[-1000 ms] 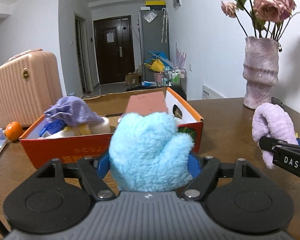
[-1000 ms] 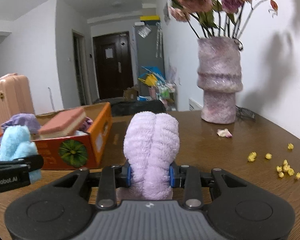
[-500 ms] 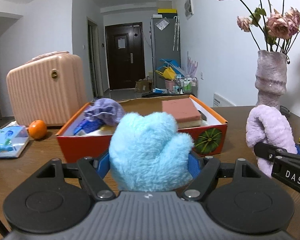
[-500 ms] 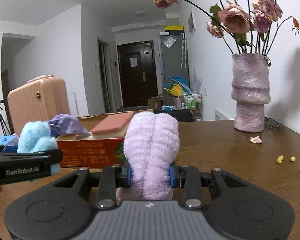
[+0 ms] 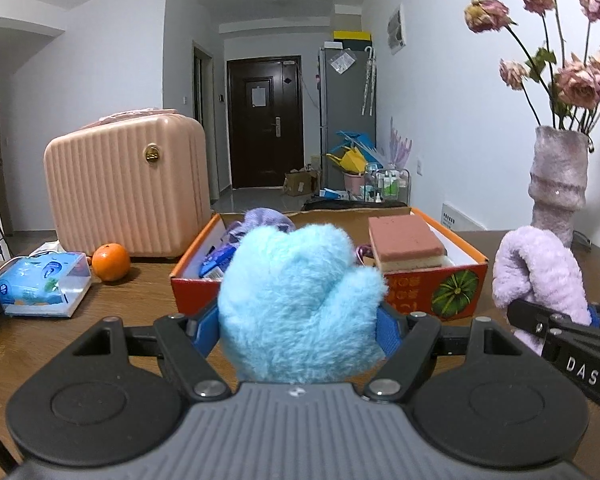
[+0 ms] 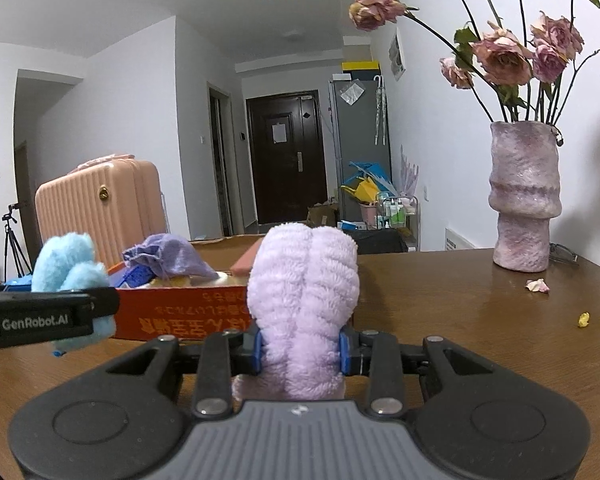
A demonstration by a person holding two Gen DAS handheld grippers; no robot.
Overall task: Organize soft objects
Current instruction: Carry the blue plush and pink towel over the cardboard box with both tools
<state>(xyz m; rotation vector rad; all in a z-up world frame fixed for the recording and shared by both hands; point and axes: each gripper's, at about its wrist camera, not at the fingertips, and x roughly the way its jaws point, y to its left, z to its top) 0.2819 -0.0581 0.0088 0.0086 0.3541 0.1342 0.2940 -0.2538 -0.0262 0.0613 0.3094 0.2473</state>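
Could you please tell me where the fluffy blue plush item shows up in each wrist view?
Left wrist: blue plush fills the lower centre, clamped between the left gripper's fingers.
Right wrist: blue plush at the left edge.
Shared landmark: orange box.

Left tongs (image 6: 40,322) read "GenRobot.AI"; right tongs (image 5: 580,370) read "DAS".
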